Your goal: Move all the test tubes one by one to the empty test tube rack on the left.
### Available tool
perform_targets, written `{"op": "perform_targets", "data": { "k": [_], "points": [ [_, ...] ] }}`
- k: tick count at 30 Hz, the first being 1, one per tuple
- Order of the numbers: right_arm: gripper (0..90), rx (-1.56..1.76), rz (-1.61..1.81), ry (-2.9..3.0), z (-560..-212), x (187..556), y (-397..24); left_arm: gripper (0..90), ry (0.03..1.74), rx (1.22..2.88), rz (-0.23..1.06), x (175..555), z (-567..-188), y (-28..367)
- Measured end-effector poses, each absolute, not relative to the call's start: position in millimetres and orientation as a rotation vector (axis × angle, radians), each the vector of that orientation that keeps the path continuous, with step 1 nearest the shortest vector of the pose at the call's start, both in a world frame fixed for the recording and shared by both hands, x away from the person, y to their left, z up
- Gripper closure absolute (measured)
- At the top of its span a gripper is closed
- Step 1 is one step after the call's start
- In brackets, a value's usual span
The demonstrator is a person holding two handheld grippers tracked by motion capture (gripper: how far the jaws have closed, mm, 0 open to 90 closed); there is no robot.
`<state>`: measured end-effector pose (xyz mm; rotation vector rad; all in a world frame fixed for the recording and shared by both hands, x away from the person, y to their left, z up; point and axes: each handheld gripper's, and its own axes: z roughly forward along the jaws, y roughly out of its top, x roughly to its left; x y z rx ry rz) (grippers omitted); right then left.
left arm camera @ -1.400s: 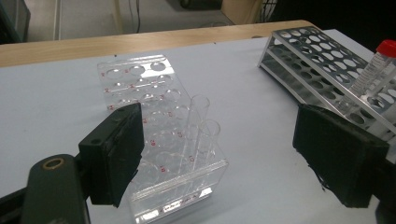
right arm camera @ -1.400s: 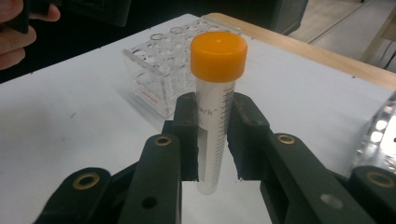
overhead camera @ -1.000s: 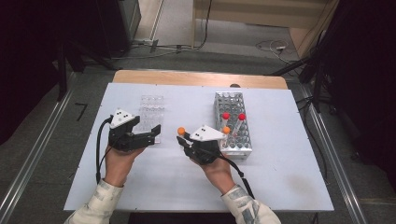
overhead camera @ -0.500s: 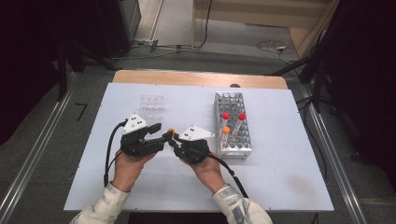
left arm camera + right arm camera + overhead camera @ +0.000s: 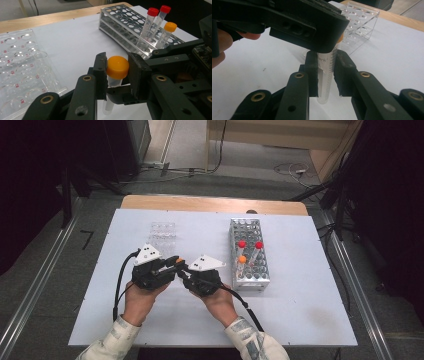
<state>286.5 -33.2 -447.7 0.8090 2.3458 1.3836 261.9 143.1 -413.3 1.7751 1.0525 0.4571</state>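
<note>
Right gripper [image 5: 325, 75] pinches an orange-capped tube [image 5: 325, 77] upright by its body; left gripper [image 5: 116, 75] brackets the cap above, apparently poised to unscrew it.

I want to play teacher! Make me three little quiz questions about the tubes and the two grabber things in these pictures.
1. True or false: the metal rack holds three capped tubes.
2. What colour is the cap of the tube between the left gripper jaws?
A. blue
B. orange
C. green
3. Fill in: the right gripper holds that same tube by its clear ____.

Key:
1. True. Two red-capped tubes and one orange-capped tube stand in it.
2. B. The left jaws sit either side of the orange cap.
3. Body. The right jaws press the clear, marked part below the cap.
</note>
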Motion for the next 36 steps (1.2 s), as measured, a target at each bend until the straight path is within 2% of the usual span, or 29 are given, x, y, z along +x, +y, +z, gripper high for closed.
{"op": "perform_targets", "data": {
  "k": [3,9,15,29,36],
  "points": [
    [70.2,0.810,1.385,2.348,-447,286,-33,70.6,1.049,1.771,0.454,261,-413,143],
    [49.0,0.784,1.399,2.391,-443,287,-38,70.8,1.066,1.761,0.457,262,-411,147],
    [40.6,0.764,1.371,2.395,-432,283,-57,70.8,1.085,1.746,0.458,262,-408,154],
    [37.7,0.809,1.344,2.362,-427,263,-130,70.8,1.122,1.713,0.485,263,-397,171],
    [36.4,0.848,1.367,2.338,-428,256,-152,70.8,1.141,1.708,0.493,264,-396,179]
  ]
}}
